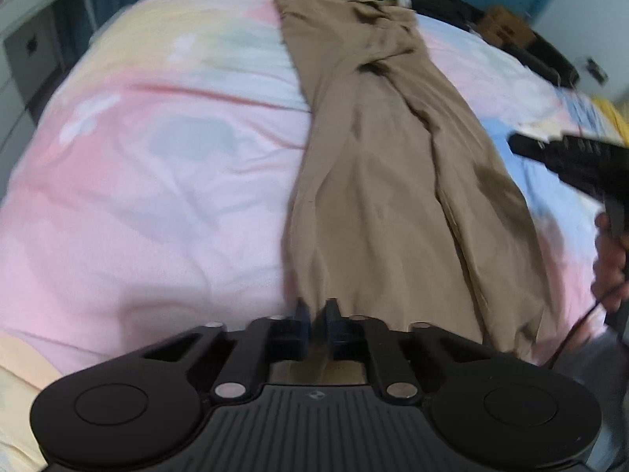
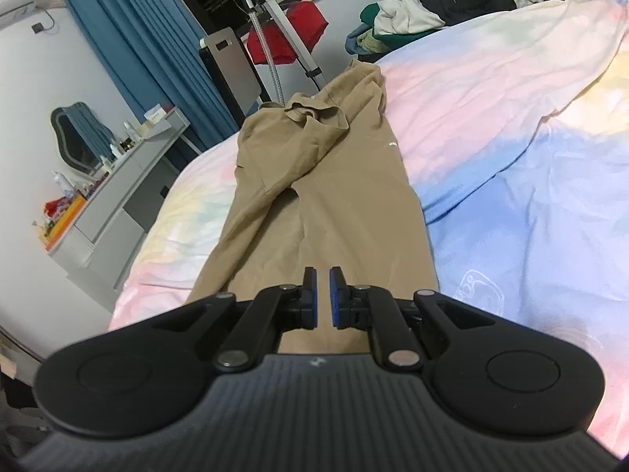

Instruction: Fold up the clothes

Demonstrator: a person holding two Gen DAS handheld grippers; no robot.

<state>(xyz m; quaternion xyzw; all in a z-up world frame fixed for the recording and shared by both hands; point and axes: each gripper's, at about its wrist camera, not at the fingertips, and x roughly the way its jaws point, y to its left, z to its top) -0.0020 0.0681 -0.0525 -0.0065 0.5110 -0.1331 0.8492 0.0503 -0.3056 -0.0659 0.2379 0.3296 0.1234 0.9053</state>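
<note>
Khaki trousers (image 1: 393, 181) lie stretched lengthwise along a bed with a pastel sheet (image 1: 157, 157), their far end bunched and creased. My left gripper (image 1: 316, 306) sits at their near end, with its jaws closed on the edge of the cloth, which shows tan in the narrow slit between them; this view is blurred. In the right wrist view the same trousers (image 2: 314, 181) run away from my right gripper (image 2: 323, 272). Its blue pads (image 2: 311, 299) stand nearly together above the cloth and grip nothing. That right gripper (image 1: 519, 144) also shows in the left wrist view, hovering at the right over the sheet.
A pile of mixed clothes (image 2: 397, 19) lies at the far end of the bed. A grey dresser (image 2: 118, 204) with bottles stands along the left wall by blue curtains (image 2: 137, 39). A metal stand (image 2: 275, 23) rises beyond the bed. A person's hand (image 1: 609, 263) holds the right gripper.
</note>
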